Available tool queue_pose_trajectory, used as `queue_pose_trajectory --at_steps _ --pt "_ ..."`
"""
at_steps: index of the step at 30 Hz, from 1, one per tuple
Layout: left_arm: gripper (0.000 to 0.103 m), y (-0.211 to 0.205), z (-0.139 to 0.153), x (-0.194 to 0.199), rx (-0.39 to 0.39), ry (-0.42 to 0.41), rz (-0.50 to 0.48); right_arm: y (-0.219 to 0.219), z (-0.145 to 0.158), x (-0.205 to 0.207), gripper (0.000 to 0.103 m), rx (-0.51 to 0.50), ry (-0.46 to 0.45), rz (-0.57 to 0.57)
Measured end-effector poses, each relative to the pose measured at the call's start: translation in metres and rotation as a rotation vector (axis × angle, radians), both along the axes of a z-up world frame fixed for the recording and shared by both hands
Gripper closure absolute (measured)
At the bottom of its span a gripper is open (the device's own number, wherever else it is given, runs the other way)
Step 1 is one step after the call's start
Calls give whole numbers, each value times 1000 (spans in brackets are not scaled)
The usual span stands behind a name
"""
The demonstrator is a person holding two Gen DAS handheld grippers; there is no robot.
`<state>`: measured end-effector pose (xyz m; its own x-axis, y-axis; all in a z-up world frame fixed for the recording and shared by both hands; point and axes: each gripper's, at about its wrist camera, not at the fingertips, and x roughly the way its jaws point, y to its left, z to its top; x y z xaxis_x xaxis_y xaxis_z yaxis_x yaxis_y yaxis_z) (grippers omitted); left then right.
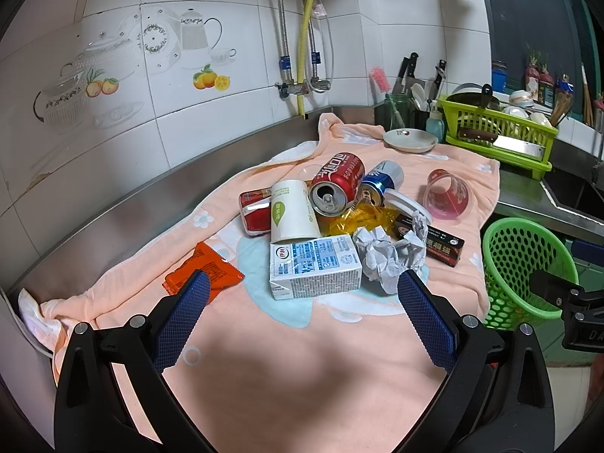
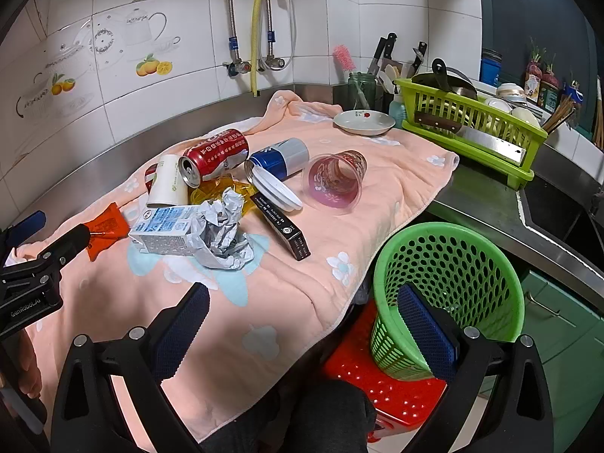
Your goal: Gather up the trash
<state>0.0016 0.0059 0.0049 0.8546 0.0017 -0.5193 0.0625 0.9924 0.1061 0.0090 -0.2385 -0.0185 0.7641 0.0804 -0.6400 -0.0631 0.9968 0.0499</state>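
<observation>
Nothing is collected: the trash pile (image 1: 339, 226) lies left of the seemingly empty basket (image 2: 453, 264), both hand-held grippers (image 1: 302, 302) (image 2: 302, 317) wide, holding nothing.

Trash pile (image 2: 226, 204) on towel (image 2: 264, 302); green basket (image 2: 453, 264) beside

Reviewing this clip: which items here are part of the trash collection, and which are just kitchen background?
Job: milk carton, crumpled paper, red can, blue can, paper cup, orange wrapper, black box, plastic cup, green basket.

Background: dish rack, saucer, knives.
</observation>
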Motion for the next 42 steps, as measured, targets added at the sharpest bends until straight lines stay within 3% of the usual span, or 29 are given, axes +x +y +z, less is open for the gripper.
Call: queue_pose_trajectory --at_steps 29,42 --pt "5 4 -1 8 0 -3 18 3 -2 5 6 2 5 1" --pt "5 11 -4 17 3 13 37 6 -7 25 7 19 14 45"
